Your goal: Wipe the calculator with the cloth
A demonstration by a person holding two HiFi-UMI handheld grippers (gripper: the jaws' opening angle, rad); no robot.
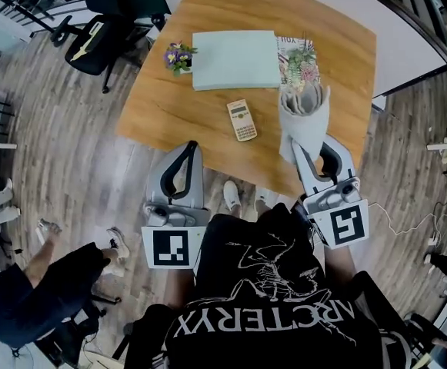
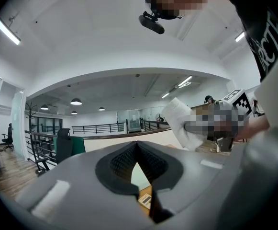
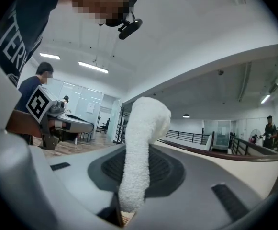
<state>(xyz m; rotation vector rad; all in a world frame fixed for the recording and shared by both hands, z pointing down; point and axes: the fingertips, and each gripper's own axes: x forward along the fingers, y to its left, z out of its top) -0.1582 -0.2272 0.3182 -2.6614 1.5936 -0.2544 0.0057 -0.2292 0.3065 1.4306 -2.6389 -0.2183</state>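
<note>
A beige calculator [image 1: 241, 119] lies flat near the middle of the wooden table [image 1: 161, 106]. My right gripper [image 1: 309, 151] hovers over the table's near right edge, shut on a white cloth [image 1: 304, 114] that stands up out of its jaws, to the right of the calculator. In the right gripper view the cloth [image 3: 141, 143] is pinched between the jaws of the right gripper [image 3: 138, 150]. My left gripper [image 1: 191, 146] is shut and empty, just off the table's near edge below the calculator. Its tips meet in the left gripper [image 2: 137, 143] view, where the cloth [image 2: 181, 123] shows at right.
A pale green board [image 1: 235, 58] lies at the table's far side, with a small purple flower pot [image 1: 178, 56] to its left and a plant on a magazine [image 1: 300, 58] to its right. A black office chair [image 1: 92, 41] stands at far left. Another person [image 1: 38, 283] sits at lower left.
</note>
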